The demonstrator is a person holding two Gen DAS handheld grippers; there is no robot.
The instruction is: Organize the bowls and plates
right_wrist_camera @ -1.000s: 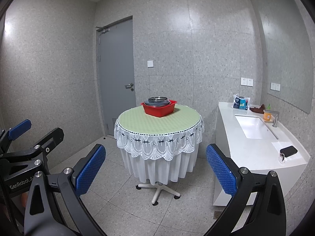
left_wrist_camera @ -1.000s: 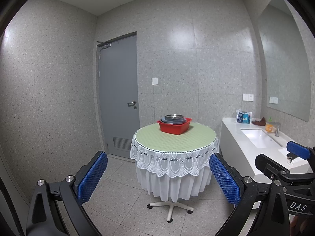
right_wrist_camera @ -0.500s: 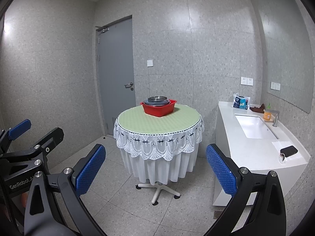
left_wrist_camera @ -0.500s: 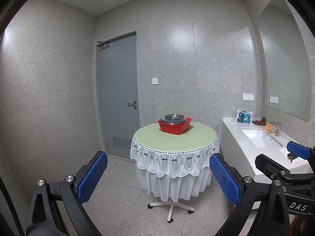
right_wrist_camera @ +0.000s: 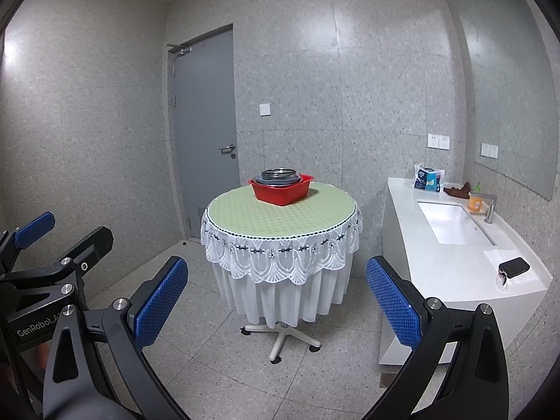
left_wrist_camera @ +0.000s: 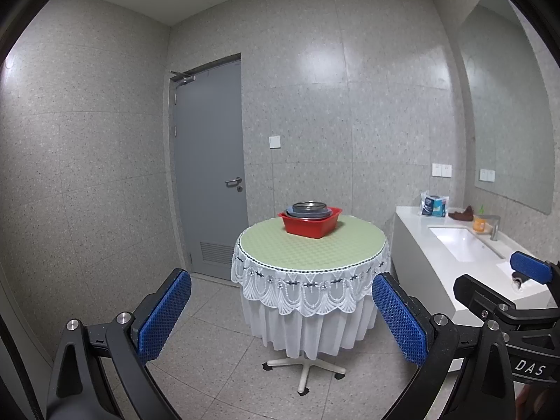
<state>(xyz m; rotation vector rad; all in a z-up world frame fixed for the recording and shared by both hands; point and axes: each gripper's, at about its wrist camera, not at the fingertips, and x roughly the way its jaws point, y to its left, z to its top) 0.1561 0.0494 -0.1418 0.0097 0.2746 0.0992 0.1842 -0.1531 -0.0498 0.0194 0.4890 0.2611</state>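
Note:
A red basin (left_wrist_camera: 309,224) stands at the far side of a round table (left_wrist_camera: 311,248) with a green top and white lace cloth. It holds stacked grey plates and a metal bowl (left_wrist_camera: 308,207). It also shows in the right wrist view (right_wrist_camera: 281,191). My left gripper (left_wrist_camera: 281,315) is open and empty, well short of the table. My right gripper (right_wrist_camera: 276,301) is open and empty, also short of the table (right_wrist_camera: 280,218). Each gripper shows at the edge of the other's view.
A white counter (right_wrist_camera: 455,255) with a sink (right_wrist_camera: 451,222) runs along the right wall, with a tissue pack (right_wrist_camera: 427,177), an orange bottle (right_wrist_camera: 475,203) and a black object (right_wrist_camera: 513,267). A grey door (left_wrist_camera: 210,168) is behind the table. Tiled floor lies between me and the table.

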